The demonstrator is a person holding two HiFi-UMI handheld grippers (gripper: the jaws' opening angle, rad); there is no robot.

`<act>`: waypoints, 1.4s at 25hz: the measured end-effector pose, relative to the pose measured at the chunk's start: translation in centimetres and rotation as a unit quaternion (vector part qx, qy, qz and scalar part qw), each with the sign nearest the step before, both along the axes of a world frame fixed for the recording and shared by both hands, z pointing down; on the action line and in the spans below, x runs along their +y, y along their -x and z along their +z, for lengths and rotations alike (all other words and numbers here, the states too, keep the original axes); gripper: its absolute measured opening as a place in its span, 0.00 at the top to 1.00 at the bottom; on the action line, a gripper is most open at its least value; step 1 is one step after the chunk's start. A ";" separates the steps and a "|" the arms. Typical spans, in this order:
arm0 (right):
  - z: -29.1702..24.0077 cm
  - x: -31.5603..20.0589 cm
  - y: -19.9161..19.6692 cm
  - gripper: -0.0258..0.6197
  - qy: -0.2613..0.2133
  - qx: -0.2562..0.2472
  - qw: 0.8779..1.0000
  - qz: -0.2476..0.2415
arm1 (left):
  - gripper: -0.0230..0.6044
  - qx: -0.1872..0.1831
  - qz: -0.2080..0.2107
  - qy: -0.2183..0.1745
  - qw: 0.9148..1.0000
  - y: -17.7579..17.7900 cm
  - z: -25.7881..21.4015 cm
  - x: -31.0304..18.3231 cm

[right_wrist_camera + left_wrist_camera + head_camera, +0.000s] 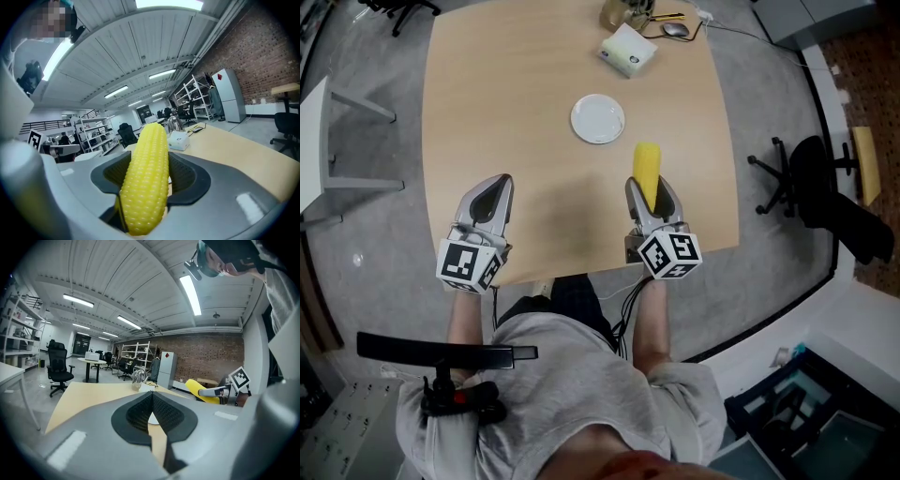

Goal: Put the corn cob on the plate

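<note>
The corn cob [145,178] is pinched lengthwise in the right gripper's [649,187] jaws, over the desk's [516,94] near part. Best carried level toward the plate [598,119] at 11 o'clock and lowered before release. The left gripper's [492,192] jaws are pressed together, empty.

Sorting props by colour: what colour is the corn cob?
Yellow; the corn cob shows best in the right gripper view.

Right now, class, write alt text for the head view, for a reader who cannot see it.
Seen from above, the right gripper holds a yellow corn cob above a light wooden table, short of the empty white plate farther out. The left gripper hovers shut and empty near the front edge; a white box lies at the far end.
</note>
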State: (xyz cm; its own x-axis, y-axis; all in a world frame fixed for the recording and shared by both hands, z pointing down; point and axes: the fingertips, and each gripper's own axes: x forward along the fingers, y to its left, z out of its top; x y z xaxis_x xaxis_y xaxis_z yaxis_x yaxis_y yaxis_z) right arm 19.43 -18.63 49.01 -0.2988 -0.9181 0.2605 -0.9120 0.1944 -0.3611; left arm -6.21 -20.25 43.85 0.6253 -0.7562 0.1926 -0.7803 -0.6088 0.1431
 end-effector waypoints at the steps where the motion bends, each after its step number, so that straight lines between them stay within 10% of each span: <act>1: 0.2 -0.3 0.0 0.57 0.002 0.000 1.000 -0.001 | 0.93 -0.001 -0.001 0.003 1.000 0.0 0.2 -0.2; 35: 9.9 -10.4 0.0 0.57 0.066 -0.015 0.997 -0.027 | 0.93 -0.020 -0.024 0.056 0.998 -0.2 6.0 -5.7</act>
State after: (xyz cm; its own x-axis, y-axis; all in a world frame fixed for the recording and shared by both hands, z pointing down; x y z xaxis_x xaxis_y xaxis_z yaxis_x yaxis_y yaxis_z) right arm 19.47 -29.08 58.87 -0.3569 -0.8586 0.3681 -0.8899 0.1926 -0.4135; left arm -6.00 -25.91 49.80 0.5796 -0.7569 0.3019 -0.8142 -0.5533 0.1759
